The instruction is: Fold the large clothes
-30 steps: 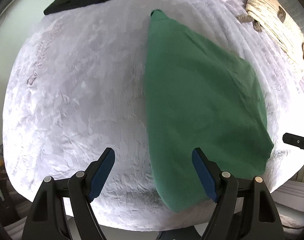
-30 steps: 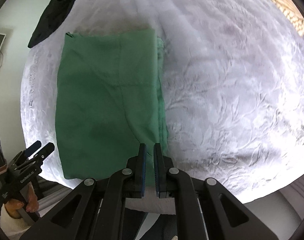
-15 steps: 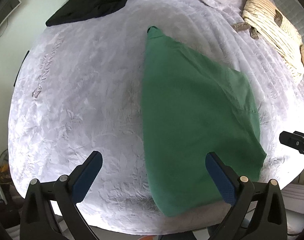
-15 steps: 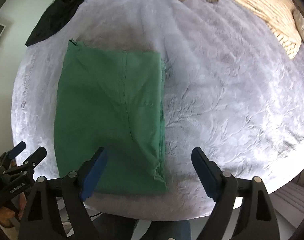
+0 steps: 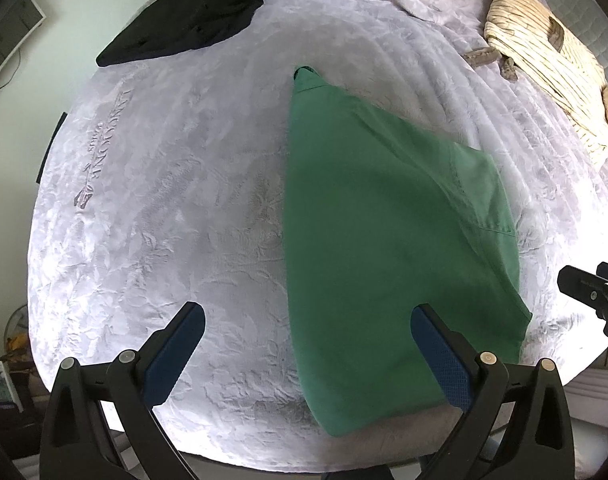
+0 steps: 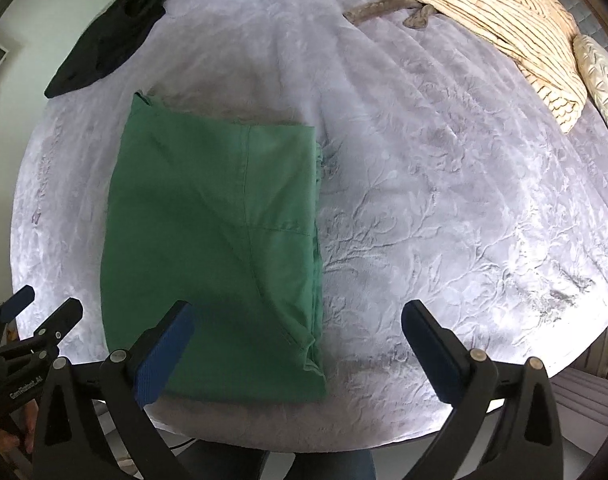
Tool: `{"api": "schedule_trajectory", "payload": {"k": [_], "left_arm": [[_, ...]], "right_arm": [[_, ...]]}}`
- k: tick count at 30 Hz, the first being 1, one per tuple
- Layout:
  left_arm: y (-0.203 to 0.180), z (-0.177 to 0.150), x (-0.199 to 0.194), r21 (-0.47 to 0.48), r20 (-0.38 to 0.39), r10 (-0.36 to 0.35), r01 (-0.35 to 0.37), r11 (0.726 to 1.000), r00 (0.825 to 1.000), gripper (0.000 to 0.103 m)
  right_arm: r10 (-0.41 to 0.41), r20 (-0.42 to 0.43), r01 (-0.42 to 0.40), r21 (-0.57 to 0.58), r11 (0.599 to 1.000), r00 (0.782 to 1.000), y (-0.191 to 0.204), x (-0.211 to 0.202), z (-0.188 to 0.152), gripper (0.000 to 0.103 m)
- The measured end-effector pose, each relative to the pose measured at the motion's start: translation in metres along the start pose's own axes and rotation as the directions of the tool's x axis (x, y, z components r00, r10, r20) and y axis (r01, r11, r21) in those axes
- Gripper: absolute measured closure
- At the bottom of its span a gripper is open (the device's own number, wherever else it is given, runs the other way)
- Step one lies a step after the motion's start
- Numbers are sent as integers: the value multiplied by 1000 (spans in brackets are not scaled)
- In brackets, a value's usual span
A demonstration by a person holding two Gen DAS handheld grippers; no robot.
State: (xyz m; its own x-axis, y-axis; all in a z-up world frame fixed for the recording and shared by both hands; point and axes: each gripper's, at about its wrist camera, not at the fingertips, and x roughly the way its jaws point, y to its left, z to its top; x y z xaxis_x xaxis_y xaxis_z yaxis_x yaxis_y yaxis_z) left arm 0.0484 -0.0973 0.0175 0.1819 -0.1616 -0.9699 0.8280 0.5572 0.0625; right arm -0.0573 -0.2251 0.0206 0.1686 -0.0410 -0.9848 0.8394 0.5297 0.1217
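green garment (image 6: 212,240) lies folded in a long panel on the bed (image 6: 423,200), left gripper (image 5: 307,354) wide and empty, right gripper (image 6: 298,344) opening with nothing between, so next probably comes a crosswise fold from the near hem.

The left gripper's (image 5: 307,332) right finger is covering part of the green garment's (image 5: 383,240) near end, and the right gripper's (image 6: 296,330) left finger is hiding its near left corner. The striped cream garment (image 6: 499,20) is running off the top edge. The lettering on the bedspread (image 5: 144,220) is staying too distorted to read.
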Motion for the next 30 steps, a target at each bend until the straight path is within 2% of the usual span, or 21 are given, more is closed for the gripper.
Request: {"api": "schedule_trajectory", "payload": {"k": [30], "left_arm": [[-1,0,0,4,-8,-2,3,1000,1000,0]], "right_arm": [[-10,-21,10,-1,1000,1000,2,3,-1,0]]}}
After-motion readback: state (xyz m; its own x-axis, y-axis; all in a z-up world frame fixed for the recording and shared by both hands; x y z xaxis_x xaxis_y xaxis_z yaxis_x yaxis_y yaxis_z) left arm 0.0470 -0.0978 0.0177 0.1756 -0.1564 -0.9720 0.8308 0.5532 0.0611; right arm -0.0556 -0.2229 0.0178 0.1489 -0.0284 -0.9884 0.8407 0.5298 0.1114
